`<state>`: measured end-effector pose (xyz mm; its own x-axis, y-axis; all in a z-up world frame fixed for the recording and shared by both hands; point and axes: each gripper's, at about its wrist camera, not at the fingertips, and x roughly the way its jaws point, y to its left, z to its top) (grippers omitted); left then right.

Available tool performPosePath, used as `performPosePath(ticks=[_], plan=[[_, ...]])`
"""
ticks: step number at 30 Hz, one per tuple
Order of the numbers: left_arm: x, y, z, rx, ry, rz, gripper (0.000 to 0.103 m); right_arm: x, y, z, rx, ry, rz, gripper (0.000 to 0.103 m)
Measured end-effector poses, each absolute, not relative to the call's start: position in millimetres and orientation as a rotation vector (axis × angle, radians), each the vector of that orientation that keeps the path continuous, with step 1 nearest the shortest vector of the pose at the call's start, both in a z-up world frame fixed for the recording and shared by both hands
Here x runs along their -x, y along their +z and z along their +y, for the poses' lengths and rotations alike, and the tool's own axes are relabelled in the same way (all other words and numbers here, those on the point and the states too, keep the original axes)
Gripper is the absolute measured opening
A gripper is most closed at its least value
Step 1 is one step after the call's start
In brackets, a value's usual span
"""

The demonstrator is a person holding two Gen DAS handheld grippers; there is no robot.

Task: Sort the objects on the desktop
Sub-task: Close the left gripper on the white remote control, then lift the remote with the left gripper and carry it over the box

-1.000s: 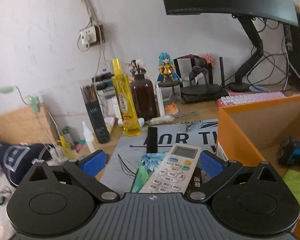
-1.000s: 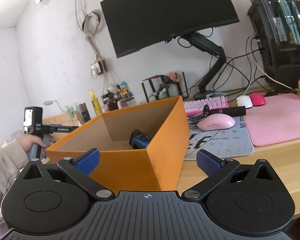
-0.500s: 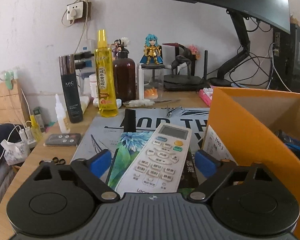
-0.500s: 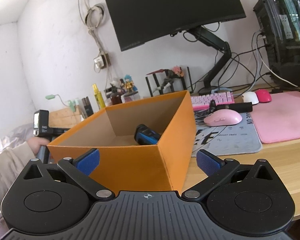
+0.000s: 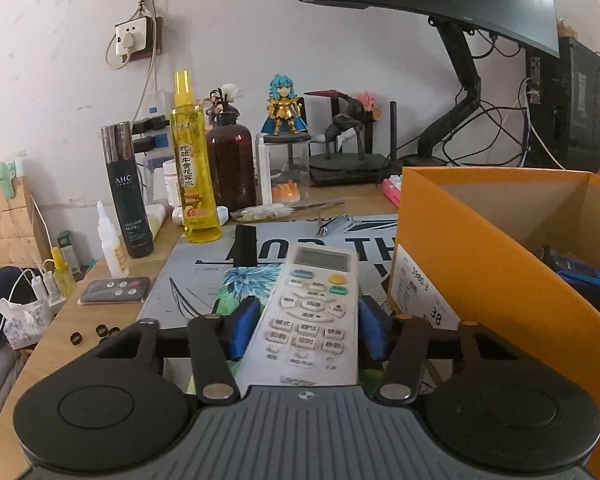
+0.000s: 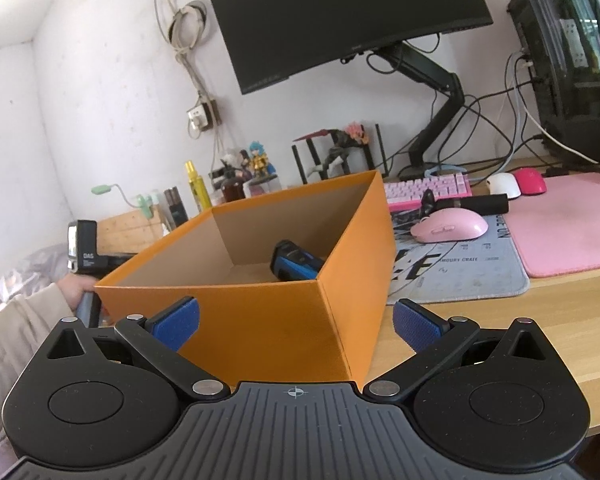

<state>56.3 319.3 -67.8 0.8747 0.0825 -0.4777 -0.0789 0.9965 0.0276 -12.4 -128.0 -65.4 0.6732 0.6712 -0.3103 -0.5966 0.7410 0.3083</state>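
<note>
On the grey mat (image 5: 204,276) near the left edge of the surface (image 5: 100,320), the left tool (image 5: 306,332) straddles a white remote control (image 5: 312,312), one blue pad at each long side. The pads look to be at or just off the remote's edges; whether they already bear on it cannot be told. The remote rests on a leaf-patterned packet (image 5: 244,284), with the open orange box (image 5: 480,264) just to its right. The box holds a blue-and-black device (image 6: 296,266). The right tool (image 6: 296,320) hangs spread and empty before the box's near corner. A small dark remote (image 5: 116,290) lies off the mat's left edge, and bottles stand along the back edge.

The step in hand appears to be the grasp on the white remote. If it is bound for the box, the move ahead calls for a firm pinch across its width, a lift clear of the packet, and a carry rightward over the box wall.
</note>
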Motion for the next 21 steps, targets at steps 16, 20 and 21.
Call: performPosePath(ticks=[16, 20, 21], plan=[[-24, -50, 323, 0.093, 0.146, 0.376, 0.048, 12, -64, -136, -0.217, 0.725, 0.428, 0.103], [-13, -29, 316, 0.106, 0.113, 0.323, 0.048, 12, -64, -139, -0.228, 0.731, 0.428, 0.103], [-11, -23, 313, 0.108, 0.099, 0.314, 0.048, 12, -64, -139, -0.231, 0.733, 0.428, 0.103]])
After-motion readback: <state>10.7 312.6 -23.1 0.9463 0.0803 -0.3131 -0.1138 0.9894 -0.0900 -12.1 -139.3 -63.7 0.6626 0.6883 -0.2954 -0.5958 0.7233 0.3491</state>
